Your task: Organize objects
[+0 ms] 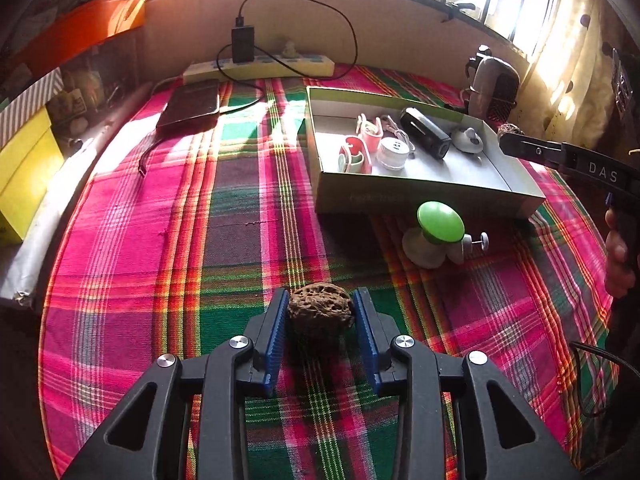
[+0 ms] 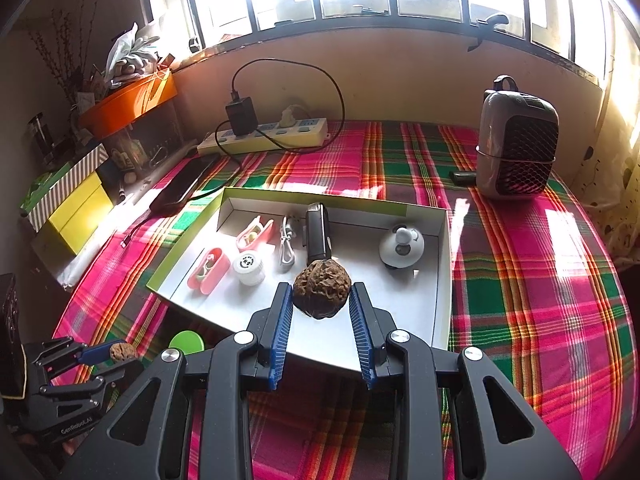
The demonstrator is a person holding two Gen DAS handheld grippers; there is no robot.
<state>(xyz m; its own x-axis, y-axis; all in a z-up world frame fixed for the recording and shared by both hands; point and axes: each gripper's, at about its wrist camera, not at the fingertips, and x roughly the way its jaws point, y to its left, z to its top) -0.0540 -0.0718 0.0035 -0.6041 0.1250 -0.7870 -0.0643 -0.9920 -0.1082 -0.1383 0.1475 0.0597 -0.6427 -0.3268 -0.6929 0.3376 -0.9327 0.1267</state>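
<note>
A brown wrinkled walnut (image 1: 320,314) rests on the plaid cloth, and my left gripper (image 1: 320,300) is shut on it, both blue pads against its sides. My right gripper (image 2: 320,292) is shut on a second walnut (image 2: 322,290) and holds it over the near part of the white open box (image 2: 400,304). The box holds pink cases, a white round cap, a cable, a black device and a white round gadget. In the right wrist view the left gripper (image 2: 116,354) shows low at the left with its walnut (image 2: 123,352). In the left wrist view the right gripper (image 1: 520,146) reaches in above the box's right corner.
A green-capped white gadget (image 1: 440,222) stands on the cloth just in front of the box (image 1: 400,196). A grey fan (image 2: 516,148) sits at the back right, a power strip (image 2: 264,136) with charger at the back wall, a dark tablet (image 1: 190,104) back left. Yellow boxes (image 1: 20,168) line the left edge.
</note>
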